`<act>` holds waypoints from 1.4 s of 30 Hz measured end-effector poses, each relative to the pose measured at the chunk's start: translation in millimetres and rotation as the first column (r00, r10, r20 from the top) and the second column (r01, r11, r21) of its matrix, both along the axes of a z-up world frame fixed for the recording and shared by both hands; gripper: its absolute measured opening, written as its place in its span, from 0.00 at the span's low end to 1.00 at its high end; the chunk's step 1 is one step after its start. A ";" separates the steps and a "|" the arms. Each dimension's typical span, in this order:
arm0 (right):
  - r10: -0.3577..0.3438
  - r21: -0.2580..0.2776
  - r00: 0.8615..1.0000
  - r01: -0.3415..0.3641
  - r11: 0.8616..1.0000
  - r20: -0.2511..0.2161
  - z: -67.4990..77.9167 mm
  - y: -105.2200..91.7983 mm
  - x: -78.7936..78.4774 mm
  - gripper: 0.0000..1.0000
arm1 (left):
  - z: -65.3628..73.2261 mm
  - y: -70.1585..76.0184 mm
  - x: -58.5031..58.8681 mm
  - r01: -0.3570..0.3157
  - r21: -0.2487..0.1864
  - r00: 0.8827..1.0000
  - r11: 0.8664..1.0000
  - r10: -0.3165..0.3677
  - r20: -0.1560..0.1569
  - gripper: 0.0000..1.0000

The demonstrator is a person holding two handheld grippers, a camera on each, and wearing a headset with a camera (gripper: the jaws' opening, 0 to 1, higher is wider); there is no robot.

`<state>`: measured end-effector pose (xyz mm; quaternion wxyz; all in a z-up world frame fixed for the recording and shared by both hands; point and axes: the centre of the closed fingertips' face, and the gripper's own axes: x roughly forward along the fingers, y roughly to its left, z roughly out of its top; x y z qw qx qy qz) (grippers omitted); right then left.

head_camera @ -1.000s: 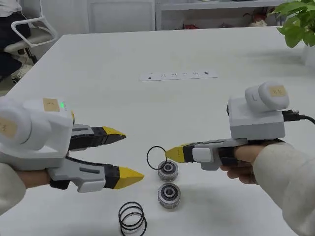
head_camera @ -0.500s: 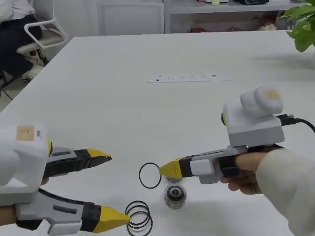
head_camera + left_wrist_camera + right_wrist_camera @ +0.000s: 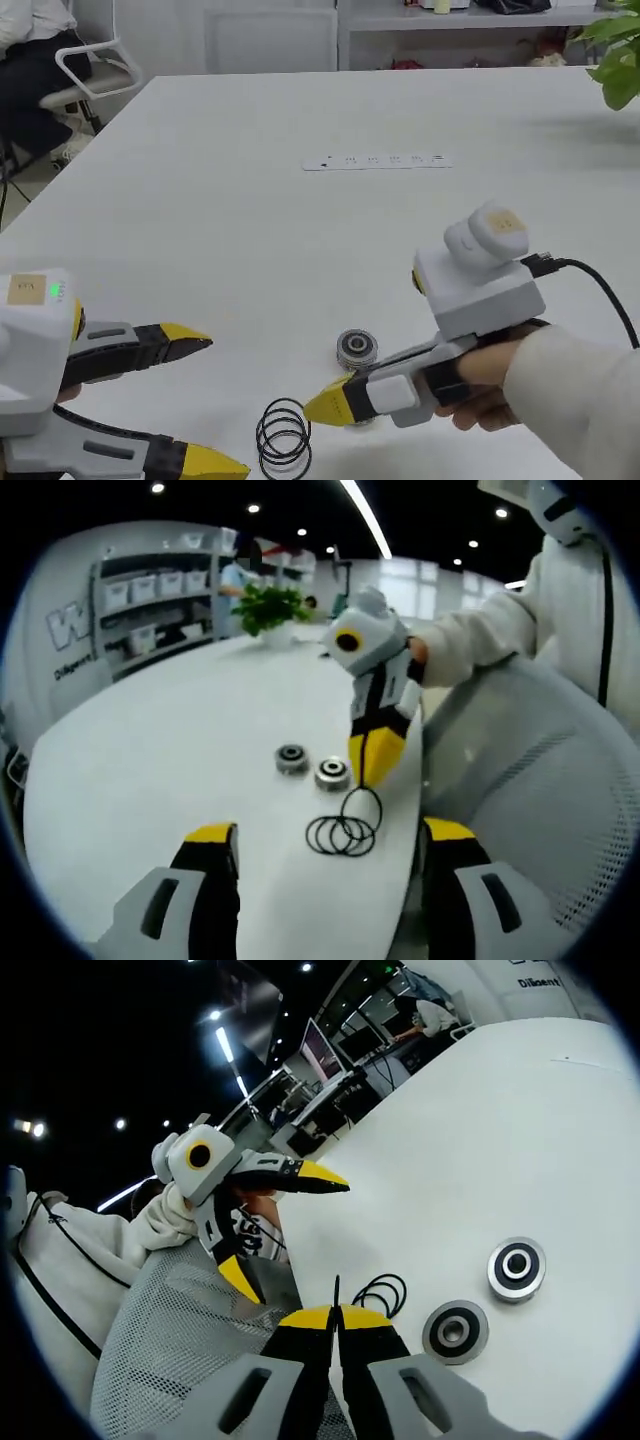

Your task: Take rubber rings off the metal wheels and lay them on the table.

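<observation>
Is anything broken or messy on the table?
Nothing looks broken or spilled. The rings overlap in a loose pile near the table edge, both wheels lie flat, and the right gripper pinches one ring.

The head view looks down over the desk (image 3: 250,190) from its near edge, while the low gripper views face each other (the left sees the right gripper (image 3: 372,775), the right sees the left gripper (image 3: 297,1240)), all sharing the rubber rings (image 3: 283,437).
</observation>
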<state>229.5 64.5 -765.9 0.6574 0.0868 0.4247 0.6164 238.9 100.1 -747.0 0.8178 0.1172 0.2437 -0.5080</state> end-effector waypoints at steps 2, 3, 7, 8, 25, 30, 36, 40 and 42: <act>0.027 -0.008 1.000 -0.027 1.000 -0.016 -2.8 1.5 -6.9 0.00 | -1.8 0.1 -1.1 0.002 0.002 1.000 1.000 -0.002 -0.010 0.75; 0.037 -0.013 0.999 -0.037 0.999 -0.022 -4.2 1.6 -9.5 0.00 | -2.0 0.2 -1.0 0.001 0.001 1.000 1.000 -0.001 -0.010 0.75; 0.064 -0.048 0.998 -0.065 0.997 -0.021 -14.7 2.3 -16.6 0.00 | -2.2 0.8 -0.2 -0.006 -0.003 1.000 1.000 0.006 -0.013 0.74; 0.072 -0.055 0.997 -0.073 0.996 -0.023 -16.8 2.5 -18.6 0.00 | -2.4 0.8 -0.3 -0.006 -0.004 1.000 1.000 0.006 -0.014 0.74; 0.030 -0.156 0.999 -0.025 0.987 0.029 -36.1 -7.0 -5.4 0.00 | -9.0 -0.2 -3.8 0.007 0.013 0.999 1.000 -0.007 -0.033 0.72; 0.024 -0.170 0.998 -0.012 0.985 0.063 -38.4 -7.1 -1.3 0.00 | -8.5 -0.5 -4.1 0.009 0.011 0.999 1.000 -0.009 -0.031 0.72; 0.005 -0.174 0.996 0.010 0.985 0.085 -39.3 -6.3 4.3 0.00 | -9.1 -0.5 -4.8 0.010 0.012 0.999 1.000 -0.010 -0.035 0.71; 0.015 -0.174 0.996 0.000 0.985 0.085 -39.5 -5.2 2.4 0.01 | -9.2 -0.5 -5.1 0.012 0.014 0.999 1.000 -0.011 -0.036 0.71; 0.026 -0.177 0.996 -0.009 0.984 0.090 -40.0 -4.9 0.8 0.02 | -9.3 -0.4 -5.1 0.011 0.014 0.999 1.000 -0.010 -0.038 0.71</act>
